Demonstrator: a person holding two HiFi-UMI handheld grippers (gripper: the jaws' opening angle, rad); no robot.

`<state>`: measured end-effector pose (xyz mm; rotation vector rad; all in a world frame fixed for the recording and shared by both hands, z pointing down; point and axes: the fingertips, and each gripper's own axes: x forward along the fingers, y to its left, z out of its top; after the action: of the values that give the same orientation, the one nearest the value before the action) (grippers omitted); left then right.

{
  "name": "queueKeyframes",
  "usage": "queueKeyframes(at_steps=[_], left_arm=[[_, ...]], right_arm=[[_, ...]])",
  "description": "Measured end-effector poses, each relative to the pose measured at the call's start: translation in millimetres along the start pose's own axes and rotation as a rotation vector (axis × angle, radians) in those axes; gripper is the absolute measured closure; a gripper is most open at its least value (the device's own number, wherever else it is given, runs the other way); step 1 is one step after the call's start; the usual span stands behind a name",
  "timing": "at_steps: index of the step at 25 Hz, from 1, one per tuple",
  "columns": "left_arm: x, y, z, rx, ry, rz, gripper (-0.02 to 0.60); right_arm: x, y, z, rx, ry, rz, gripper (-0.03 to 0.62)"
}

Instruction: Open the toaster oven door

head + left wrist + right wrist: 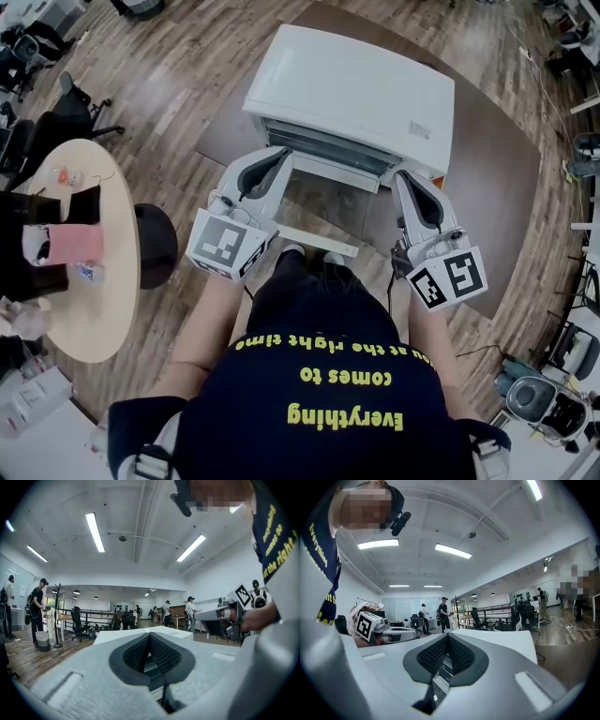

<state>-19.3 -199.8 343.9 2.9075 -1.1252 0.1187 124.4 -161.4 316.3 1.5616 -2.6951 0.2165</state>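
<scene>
The white toaster oven [352,94] stands on a dark brown table [497,187]. Its glass door [328,202] hangs folded down toward me, with the pale handle bar [316,240] at the near edge and the inside rack showing. My left gripper [278,155] is at the door's left end by the oven front, and its pads meet with nothing between them. At the door's right end, my right gripper [403,176] is shut and empty too. The oven's white top [140,634] lies just beyond the left gripper [150,637], and the oven top [501,641] also lies beyond the right gripper [447,637].
A round beige table [108,291] with small items stands at the left, a black stool [157,246] beside it. An office chair [66,108] is at the far left. Several people [443,613] stand and walk in the room behind. The floor is wood planks.
</scene>
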Motion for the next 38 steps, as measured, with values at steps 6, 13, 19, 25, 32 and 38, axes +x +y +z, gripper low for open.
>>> queueKeyframes(at_steps=[6, 13, 19, 25, 32, 38], left_arm=[[2, -1, 11, 0.025, -0.01, -0.019, 0.581], [2, 1, 16, 0.048, -0.026, 0.027, 0.581], [-2, 2, 23, 0.045, -0.067, 0.054, 0.581], [-9, 8, 25, 0.05, -0.082, 0.08, 0.581], [-11, 9, 22, 0.046, -0.081, 0.08, 0.581], [-14, 15, 22, 0.043, -0.083, 0.096, 0.581]], right_arm=[[-5, 1, 22, -0.054, -0.075, -0.021, 0.583], [-8, 0, 30, -0.065, -0.111, -0.028, 0.583], [-8, 1, 27, -0.091, -0.096, -0.049, 0.583], [-10, 2, 25, -0.105, -0.09, -0.061, 0.583], [-11, 1, 26, -0.106, -0.097, -0.069, 0.583], [-12, 1, 26, -0.102, -0.099, -0.074, 0.583]])
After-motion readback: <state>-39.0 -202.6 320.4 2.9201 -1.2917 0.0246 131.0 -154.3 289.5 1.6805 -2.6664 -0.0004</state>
